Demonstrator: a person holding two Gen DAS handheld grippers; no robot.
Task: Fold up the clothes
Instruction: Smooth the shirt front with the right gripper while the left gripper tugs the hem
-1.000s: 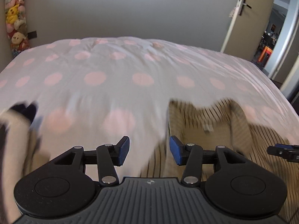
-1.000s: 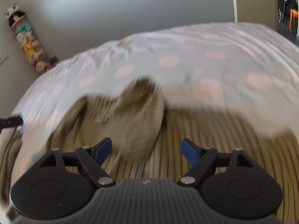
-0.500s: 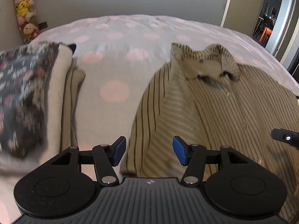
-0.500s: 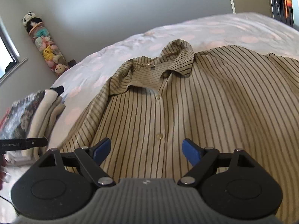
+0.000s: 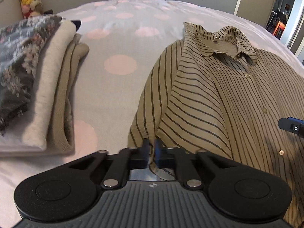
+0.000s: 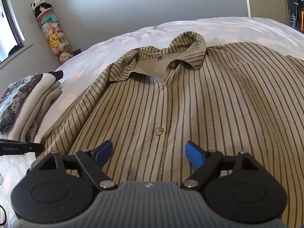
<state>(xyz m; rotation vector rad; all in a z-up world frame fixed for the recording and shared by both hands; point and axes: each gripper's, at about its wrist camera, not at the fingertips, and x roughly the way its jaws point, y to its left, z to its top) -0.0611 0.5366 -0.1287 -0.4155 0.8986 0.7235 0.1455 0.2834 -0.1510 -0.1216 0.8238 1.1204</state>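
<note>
A beige shirt with dark stripes (image 5: 209, 95) lies front-up on the bed, collar away from me; it also shows in the right wrist view (image 6: 180, 98). My left gripper (image 5: 151, 152) is shut on the shirt's near left edge, with cloth pinched between the blue pads. My right gripper (image 6: 148, 152) is open and empty, just above the button placket in the shirt's lower middle. Its tip shows at the right edge of the left wrist view (image 5: 292, 126). The left gripper's tip shows at the left in the right wrist view (image 6: 22, 148).
A stack of folded clothes (image 5: 38, 79) sits on the bed to the left of the shirt, with a dark floral piece on top (image 6: 17, 95). The duvet (image 5: 121, 38) is white with pink dots. A tube of plush toys (image 6: 51, 32) stands by the wall. A door (image 5: 256, 1) is at the far right.
The left gripper has closed on the shirt's left edge. Both views have settled lower and closer over the shirt, which now lies flat. The right gripper stays open.
</note>
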